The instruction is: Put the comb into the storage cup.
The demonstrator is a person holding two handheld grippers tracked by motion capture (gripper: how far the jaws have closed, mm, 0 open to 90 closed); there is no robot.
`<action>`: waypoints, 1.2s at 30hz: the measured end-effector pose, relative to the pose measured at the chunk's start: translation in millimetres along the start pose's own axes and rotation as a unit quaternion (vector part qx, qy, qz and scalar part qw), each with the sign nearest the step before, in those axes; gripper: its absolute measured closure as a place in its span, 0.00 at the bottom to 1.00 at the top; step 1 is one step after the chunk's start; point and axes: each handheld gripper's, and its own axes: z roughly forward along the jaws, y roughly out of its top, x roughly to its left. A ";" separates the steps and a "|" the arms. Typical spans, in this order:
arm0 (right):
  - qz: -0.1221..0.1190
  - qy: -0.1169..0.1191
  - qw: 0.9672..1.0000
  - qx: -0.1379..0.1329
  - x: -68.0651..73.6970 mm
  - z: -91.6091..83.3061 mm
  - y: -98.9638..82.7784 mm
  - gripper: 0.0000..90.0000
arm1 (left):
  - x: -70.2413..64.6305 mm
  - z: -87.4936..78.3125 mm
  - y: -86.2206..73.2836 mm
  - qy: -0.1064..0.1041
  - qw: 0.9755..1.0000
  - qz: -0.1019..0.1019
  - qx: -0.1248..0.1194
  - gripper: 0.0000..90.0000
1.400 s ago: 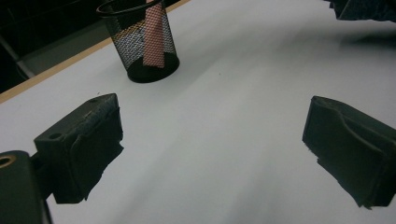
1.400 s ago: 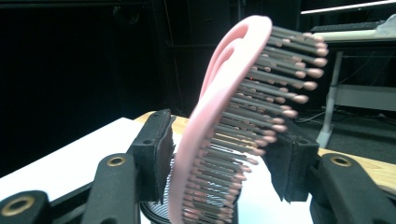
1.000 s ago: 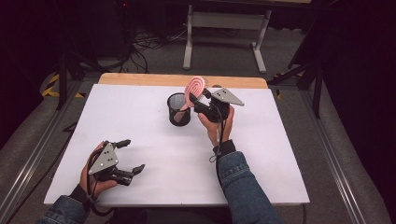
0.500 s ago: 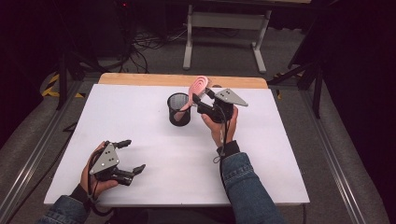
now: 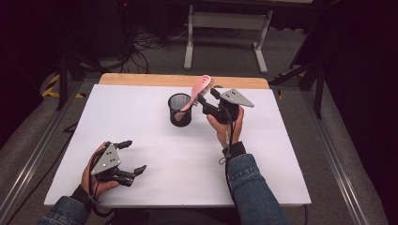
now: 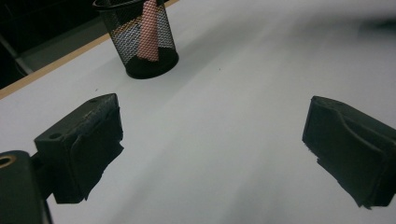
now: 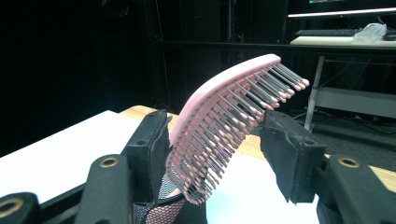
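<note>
One white rectangular table, matte and smooth, spanning mid-frame in the high view. One black wire-mesh pen cup, cylindrical, upright just above frame centre. One pink hairbrush, curved plastic back, rows of grey pin bristles with pink ball tips; handle down inside the cup, head leaning out toward the upper right. Two grippers: right gripper with the brush head between its black padded jaws, grip uncertain; left gripper at lower left, jaws spread, holding nothing.
</note>
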 end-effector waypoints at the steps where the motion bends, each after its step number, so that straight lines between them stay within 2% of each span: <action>1: -0.001 0.000 1.000 0.000 -0.3 -0.5 0.2 0.47 | -0.1 0.2 -0.1 0.000 1.000 0.000 -0.001 0.07; 6: -0.007 -0.003 1.000 -0.002 -0.4 -3.2 1.5 0.47 | 0.0 0.0 -0.2 0.001 1.000 0.000 -0.001 0.07; 13: -0.031 -0.004 1.000 -0.003 2.0 -7.2 5.9 0.45 | 0.2 -0.4 -0.1 0.000 1.000 0.000 0.000 0.07; 16: -0.033 -0.004 0.999 -0.002 2.0 -8.9 7.1 0.45 | 0.3 -0.4 -0.1 0.000 1.000 0.001 0.001 0.07; 24: -0.065 -0.006 0.998 -0.007 6.7 -17.8 13.2 0.42 | 0.1 -0.2 -0.3 0.000 1.000 0.000 0.000 0.07; 36: -0.094 0.006 0.996 -0.002 13.1 -26.1 9.3 0.37 | -0.2 0.3 -0.4 -0.001 1.000 0.002 0.003 0.07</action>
